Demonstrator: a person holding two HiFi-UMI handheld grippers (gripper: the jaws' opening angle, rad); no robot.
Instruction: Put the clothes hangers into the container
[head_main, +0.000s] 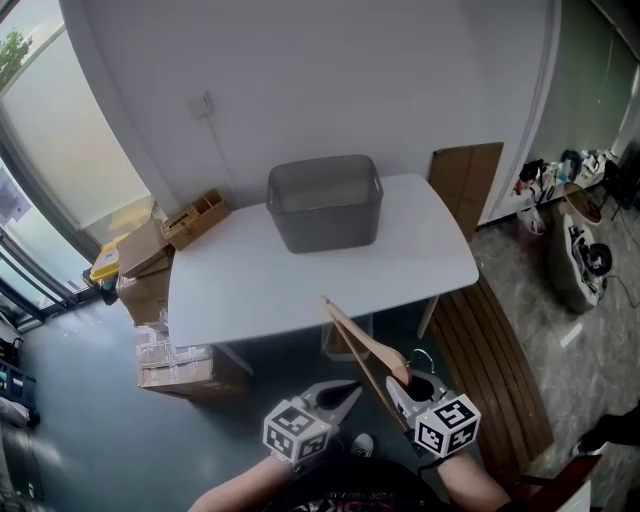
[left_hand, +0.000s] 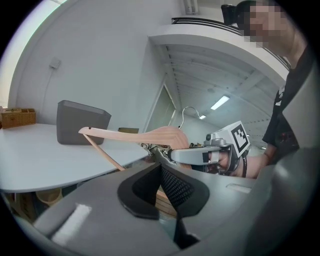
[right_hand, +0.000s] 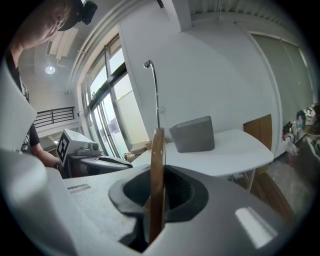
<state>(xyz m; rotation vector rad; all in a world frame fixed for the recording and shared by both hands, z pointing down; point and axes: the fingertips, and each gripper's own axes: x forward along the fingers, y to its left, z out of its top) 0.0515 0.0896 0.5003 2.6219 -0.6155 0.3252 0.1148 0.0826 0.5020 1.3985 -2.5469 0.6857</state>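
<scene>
A wooden clothes hanger (head_main: 360, 345) with a metal hook is held below the near edge of the white table (head_main: 250, 285). My right gripper (head_main: 403, 383) is shut on its thick middle. In the right gripper view the hanger (right_hand: 156, 185) stands edge-on between the pads, hook up. The grey container (head_main: 325, 215) sits at the far middle of the table, seemingly with nothing in it. My left gripper (head_main: 345, 392) hovers just left of the hanger, shut on nothing. The left gripper view shows the hanger (left_hand: 145, 136) and the right gripper (left_hand: 200, 154) ahead, with the container (left_hand: 80, 122) beyond.
Cardboard boxes (head_main: 150, 270) and a small wooden crate (head_main: 195, 218) stand at the table's left. A slatted wooden panel (head_main: 495, 370) lies on the floor to the right. A cardboard sheet (head_main: 468, 185) leans on the wall. Clutter sits at the far right.
</scene>
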